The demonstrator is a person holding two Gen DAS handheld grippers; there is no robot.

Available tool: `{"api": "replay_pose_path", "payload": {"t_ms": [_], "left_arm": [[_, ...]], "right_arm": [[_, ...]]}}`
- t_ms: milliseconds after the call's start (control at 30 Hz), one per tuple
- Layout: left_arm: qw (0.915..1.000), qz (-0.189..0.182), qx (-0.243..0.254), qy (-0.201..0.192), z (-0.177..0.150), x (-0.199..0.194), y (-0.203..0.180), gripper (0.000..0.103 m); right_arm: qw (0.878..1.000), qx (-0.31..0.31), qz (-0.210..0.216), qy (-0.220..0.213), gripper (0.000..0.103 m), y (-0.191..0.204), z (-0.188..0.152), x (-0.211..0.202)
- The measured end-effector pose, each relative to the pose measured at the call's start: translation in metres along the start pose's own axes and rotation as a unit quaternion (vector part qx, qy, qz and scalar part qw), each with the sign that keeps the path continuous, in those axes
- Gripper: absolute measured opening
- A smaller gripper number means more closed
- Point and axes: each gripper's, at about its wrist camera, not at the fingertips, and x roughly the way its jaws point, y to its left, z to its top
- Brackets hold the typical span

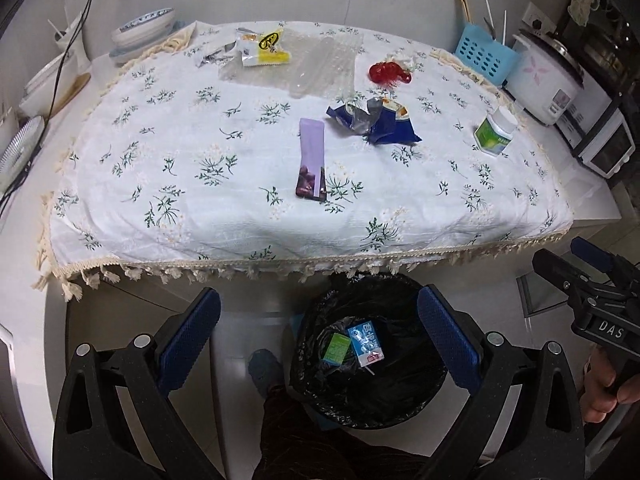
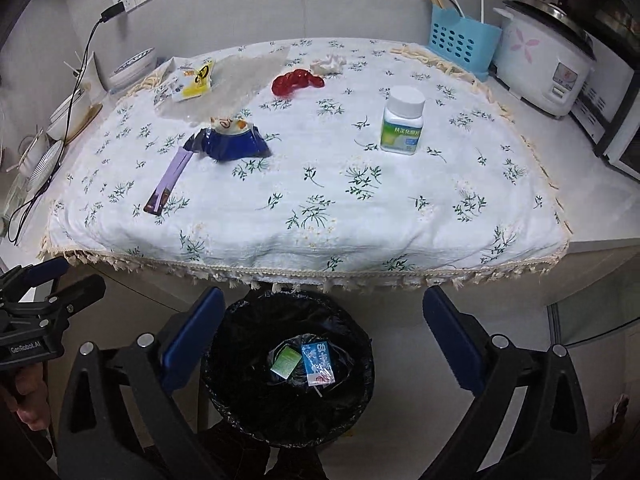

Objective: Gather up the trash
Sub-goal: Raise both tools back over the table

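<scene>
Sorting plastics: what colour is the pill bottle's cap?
White, on the pill bottle; clearest in the right wrist view.

A black-lined trash bin (image 1: 370, 356) is seen directly below and between the fingers, with a green carton (image 1: 337, 347) and a blue carton (image 1: 366, 343) lying flat inside. Ahead on the cloth, a purple wrapper (image 1: 311, 159) lies lengthwise; beyond it to the right a crumpled blue packet (image 1: 376, 120), a red wrapper (image 1: 389, 72) and, farther left, a yellow packet (image 1: 262, 47) are scattered.
</scene>
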Motion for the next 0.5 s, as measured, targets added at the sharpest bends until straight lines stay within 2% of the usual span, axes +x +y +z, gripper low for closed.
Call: {"api": "replay_pose_path", "payload": {"t_ms": [500], "left_arm": [[0.9998,-0.002,0.011,-0.018,0.038,-0.013,-0.004,0.097]], "right_arm": [[0.999,0.016,-0.004,-0.04,0.095,-0.014,0.036,-0.024]]}}
